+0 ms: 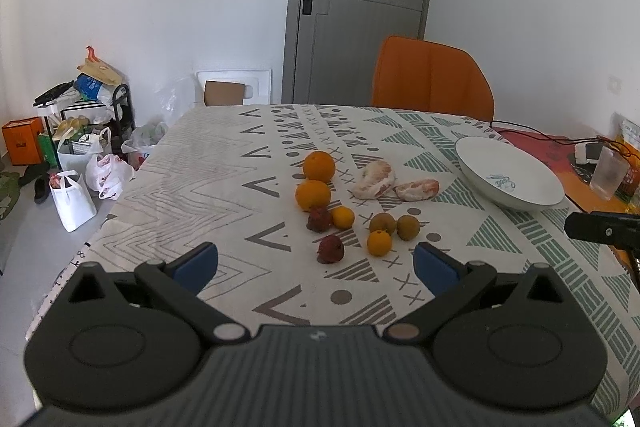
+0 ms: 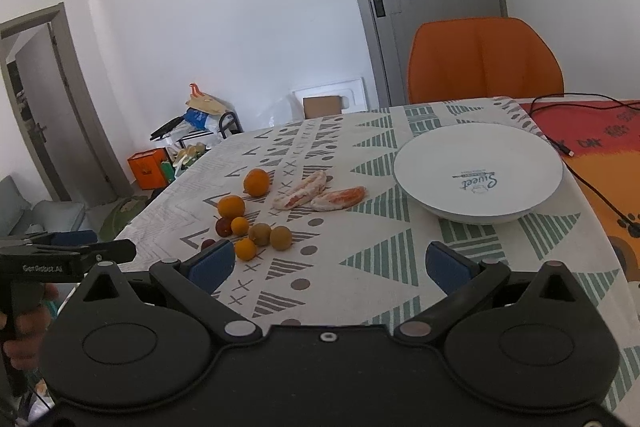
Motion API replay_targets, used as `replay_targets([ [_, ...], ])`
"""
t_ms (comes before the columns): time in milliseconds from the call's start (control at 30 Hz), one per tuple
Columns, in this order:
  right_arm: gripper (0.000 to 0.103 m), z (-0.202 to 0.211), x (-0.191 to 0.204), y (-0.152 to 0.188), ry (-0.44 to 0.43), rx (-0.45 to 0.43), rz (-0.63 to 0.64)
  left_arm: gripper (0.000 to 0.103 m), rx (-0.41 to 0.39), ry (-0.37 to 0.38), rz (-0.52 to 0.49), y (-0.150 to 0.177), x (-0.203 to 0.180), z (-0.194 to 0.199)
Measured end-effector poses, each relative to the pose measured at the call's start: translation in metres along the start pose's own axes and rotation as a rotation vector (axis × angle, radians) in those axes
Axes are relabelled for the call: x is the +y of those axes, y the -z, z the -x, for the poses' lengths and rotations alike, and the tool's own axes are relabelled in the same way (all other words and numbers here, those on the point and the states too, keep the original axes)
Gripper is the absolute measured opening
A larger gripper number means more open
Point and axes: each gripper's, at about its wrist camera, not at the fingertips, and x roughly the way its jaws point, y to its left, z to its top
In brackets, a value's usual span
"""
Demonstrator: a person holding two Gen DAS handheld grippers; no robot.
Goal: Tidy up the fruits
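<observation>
Jaws: my left gripper (image 1: pixel 316 263) stands wide apart and holds nothing; my right gripper (image 2: pixel 330 267) likewise spread wide, nothing between its blue pads. Both hover above the near edge of the desk (image 1: pixel 180 195).

Items, largest first:

- Desk, covered in a patterned cloth of grey and green shapes.
- Orange chair (image 1: pixel 432 75), at the far side of the desk.
- White bowl (image 2: pixel 478 173), on the right part of the cloth, well apart from the fruit, nothing in it.
- Two peeled pomelo segments (image 1: pixel 374 179), side by side, between the bowl and the round fruit.
- Two large oranges (image 1: pixel 319 167), one just behind the other, left of the segments.
- Two brownish-green round fruits (image 1: pixel 383 223), touching, nearer to me than the segments.
- Two small oranges (image 1: pixel 379 243), one just in front of the brownish pair, one beside a red fruit.
- Two dark red rough-skinned fruits (image 1: pixel 330 249), nearest my left gripper.
</observation>
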Motion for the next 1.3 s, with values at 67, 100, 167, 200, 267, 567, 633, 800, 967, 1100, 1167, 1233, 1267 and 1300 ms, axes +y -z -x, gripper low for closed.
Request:
replay_targets([
  [67,0.103,-0.001,-0.001,0.000,0.001,-0.002,-0.006,0.103,0.002,0.001,-0.002,0.001,0.000,-0.003],
  [100,0.103,-0.002,-0.002,0.001,0.003,-0.006,-0.009,0.103,0.005,0.002,-0.003,0.002,-0.001,-0.005],
  [167,0.103,-0.004,-0.001,0.002,0.009,-0.012,-0.006,0.103,0.011,0.003,-0.007,0.004,-0.001,-0.010],
  [200,0.103,-0.006,0.000,0.002,0.011,-0.014,0.001,0.103,0.015,0.002,-0.007,0.005,0.000,-0.012],
  [267,0.103,-0.010,0.001,0.001,0.014,-0.011,0.016,0.103,0.017,-0.001,-0.001,0.009,0.002,-0.010],
  [567,0.103,-0.032,0.002,0.001,-0.011,0.001,0.031,0.102,0.040,0.027,0.027,0.005,0.009,-0.037],
  [633,0.103,-0.038,0.000,0.002,0.005,-0.002,0.031,0.101,0.045,0.035,0.037,0.004,0.011,-0.045],
  [800,0.103,-0.055,-0.003,0.000,0.057,0.019,0.052,0.097,0.043,0.055,0.052,0.000,0.011,-0.058],
  [967,0.103,-0.071,-0.008,0.000,0.029,0.047,0.020,0.086,0.061,0.065,0.064,0.002,0.012,-0.073],
  [1100,0.103,-0.083,-0.006,0.001,0.049,0.067,0.023,0.078,0.072,0.076,0.072,0.004,0.014,-0.082],
  [1167,0.103,-0.090,-0.003,0.001,0.051,0.076,0.049,0.074,0.084,0.086,0.072,0.005,0.015,-0.086],
  [1233,0.103,-0.096,0.000,0.002,0.039,0.085,0.058,0.069,0.103,0.102,0.072,0.005,0.015,-0.093],
  [1267,0.103,-0.099,0.001,0.002,0.029,0.092,0.056,0.065,0.112,0.109,0.073,0.006,0.016,-0.095],
  [1300,0.103,-0.102,0.001,0.002,0.021,0.098,0.052,0.060,0.117,0.116,0.075,0.006,0.015,-0.099],
])
